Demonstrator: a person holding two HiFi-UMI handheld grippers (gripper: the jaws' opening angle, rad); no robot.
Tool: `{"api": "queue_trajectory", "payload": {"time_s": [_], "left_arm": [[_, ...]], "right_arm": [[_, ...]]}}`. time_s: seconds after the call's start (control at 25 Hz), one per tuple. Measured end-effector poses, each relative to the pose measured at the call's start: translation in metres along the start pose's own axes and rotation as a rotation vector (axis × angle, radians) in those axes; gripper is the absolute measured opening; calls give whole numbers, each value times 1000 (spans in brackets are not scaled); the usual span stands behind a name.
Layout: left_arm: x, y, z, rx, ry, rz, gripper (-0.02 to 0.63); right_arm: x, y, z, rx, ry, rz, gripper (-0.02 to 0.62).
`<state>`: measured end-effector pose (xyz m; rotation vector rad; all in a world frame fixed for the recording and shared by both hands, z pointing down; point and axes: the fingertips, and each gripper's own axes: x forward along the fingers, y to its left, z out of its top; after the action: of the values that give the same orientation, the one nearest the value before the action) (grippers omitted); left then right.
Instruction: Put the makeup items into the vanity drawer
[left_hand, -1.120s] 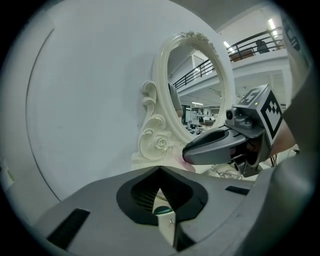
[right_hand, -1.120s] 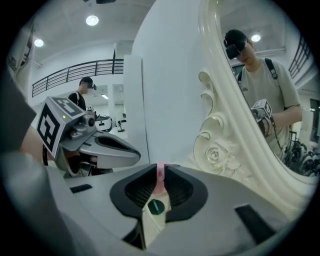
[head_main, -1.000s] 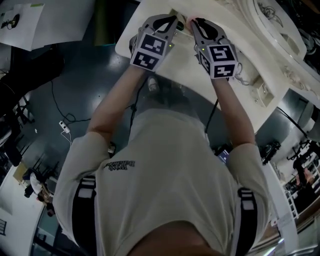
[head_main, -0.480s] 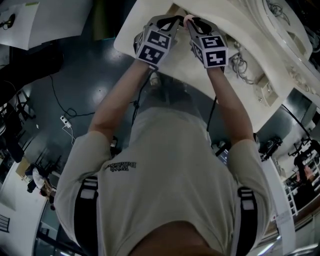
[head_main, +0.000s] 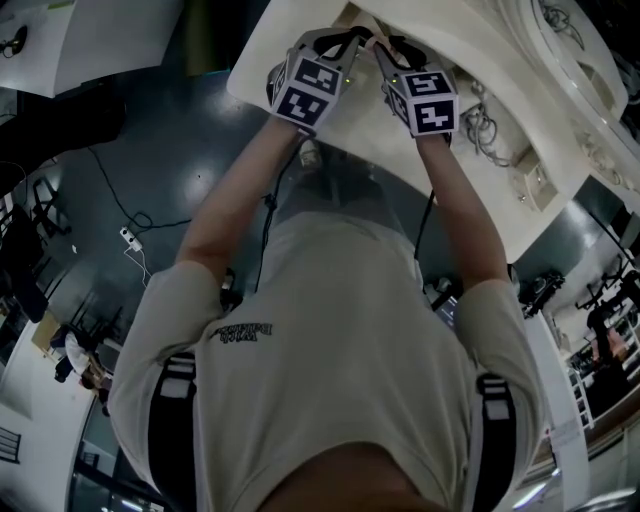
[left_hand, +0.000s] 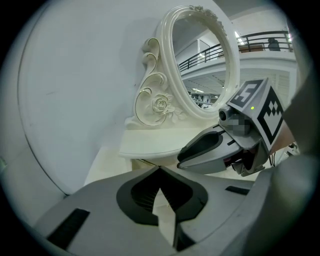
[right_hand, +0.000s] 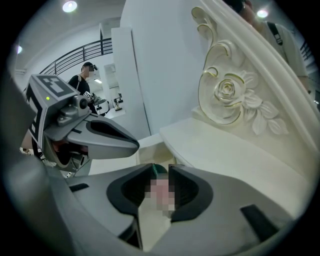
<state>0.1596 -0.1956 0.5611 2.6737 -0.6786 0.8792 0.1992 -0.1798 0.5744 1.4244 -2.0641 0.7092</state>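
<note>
A pinkish makeup item (right_hand: 161, 192) with a green end (right_hand: 159, 170) lies between the jaws of my right gripper (right_hand: 161, 171). Those jaws have just been opening, and the item no longer looks pressed. It hangs over the pale drawer opening (right_hand: 150, 146) under the vanity's raised shelf (right_hand: 220, 145). My left gripper (left_hand: 160, 172) has its tips together with nothing between them. In the head view both grippers, left (head_main: 345, 40) and right (head_main: 385, 48), point side by side at the back of the white vanity table (head_main: 262, 62).
An oval mirror (left_hand: 200, 60) in a carved frame with a rose (right_hand: 227, 92) stands just behind the shelf. Cables (head_main: 485, 120) lie on the table to the right. A dark floor with a power strip (head_main: 128, 238) lies below the person.
Both grippers have sunk toward the table and edged toward its back. The pink item that showed between the tips earlier is now almost hidden in the head view.
</note>
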Motion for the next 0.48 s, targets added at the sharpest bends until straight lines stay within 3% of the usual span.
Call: {"api": "queue_trajectory", "payload": {"time_s": [0.48], "left_arm": [[-15,3,10,9,-25,18,14]], "right_arm": [[-16,4,13,-5,-40,-11,106]]}}
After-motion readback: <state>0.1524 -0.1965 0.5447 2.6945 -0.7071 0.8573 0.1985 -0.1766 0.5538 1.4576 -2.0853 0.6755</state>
